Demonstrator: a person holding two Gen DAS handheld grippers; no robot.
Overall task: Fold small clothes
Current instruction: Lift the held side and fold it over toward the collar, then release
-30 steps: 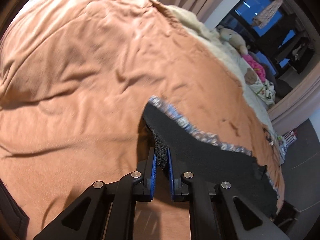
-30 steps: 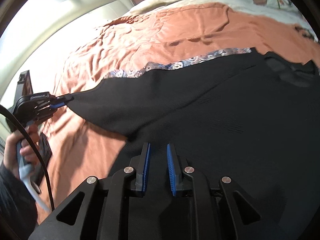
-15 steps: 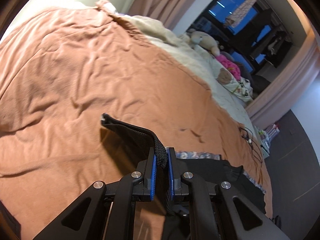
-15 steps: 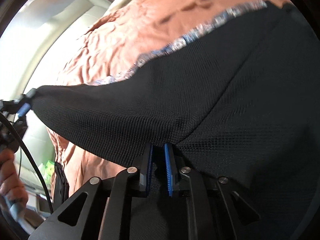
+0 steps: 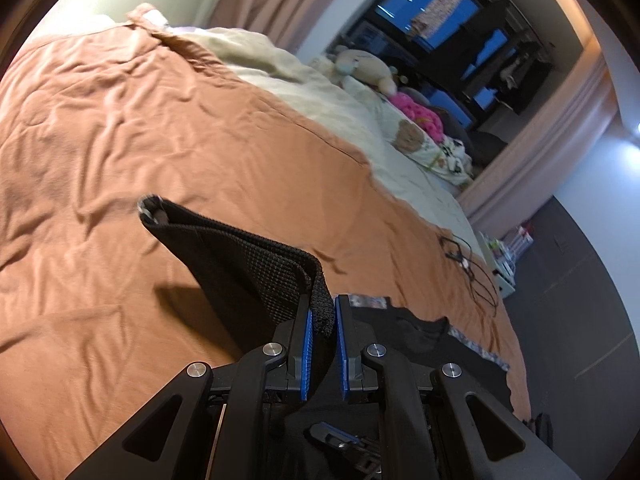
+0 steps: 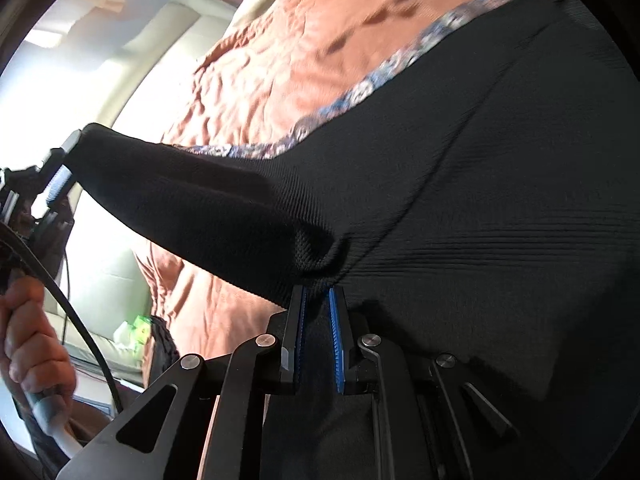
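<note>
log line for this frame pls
fold, mid-lift | left gripper: shut on garment edge | right gripper: shut on garment | surface: bed

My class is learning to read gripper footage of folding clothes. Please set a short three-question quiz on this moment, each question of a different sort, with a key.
1. True or false: the left gripper is shut on a lifted edge of the black garment.
2. Multiple choice: the garment lies on A) a white table, B) an orange-brown bedspread, C) a grey carpet.
3. Fill in: the garment's patterned trim is mainly ____ and white.

Key
1. True; black knit sits between its blue pads. The right gripper pinches the garment too.
2. B.
3. Blue.
</note>
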